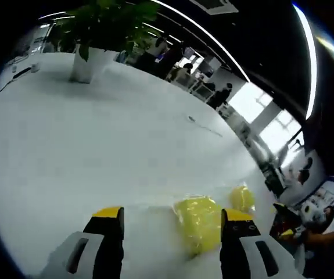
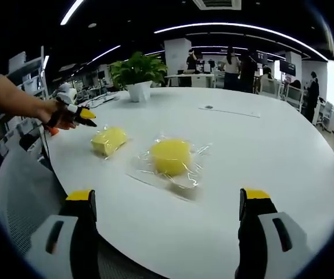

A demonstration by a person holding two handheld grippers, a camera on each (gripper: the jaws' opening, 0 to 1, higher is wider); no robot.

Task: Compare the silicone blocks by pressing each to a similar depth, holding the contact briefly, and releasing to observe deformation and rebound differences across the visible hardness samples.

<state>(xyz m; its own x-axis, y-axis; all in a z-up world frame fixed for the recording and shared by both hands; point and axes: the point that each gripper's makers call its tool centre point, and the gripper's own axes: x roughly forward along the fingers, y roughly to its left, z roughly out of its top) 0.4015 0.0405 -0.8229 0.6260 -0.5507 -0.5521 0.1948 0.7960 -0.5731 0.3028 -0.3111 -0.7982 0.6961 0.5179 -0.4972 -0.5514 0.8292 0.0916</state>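
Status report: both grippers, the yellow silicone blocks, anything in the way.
Left gripper and right gripper open, holding nothing. Round block and square block on table, in clear wrap, untouched. Nothing blocking.

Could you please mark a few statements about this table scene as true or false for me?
1. Two yellow blocks lie on the white table: a round block and a rectangular block. True.
2. The right claw is pressing on the round block. False: its jaws stand wide apart, short of the block and touching nothing.
3. The round block sits on clear plastic wrap. True.
4. The left claw is shut. False: its jaws stand apart.
5. A potted plant stands on the table beyond the blocks. True.
6. The rectangular block is stacked on the round one. False: they lie side by side, apart.
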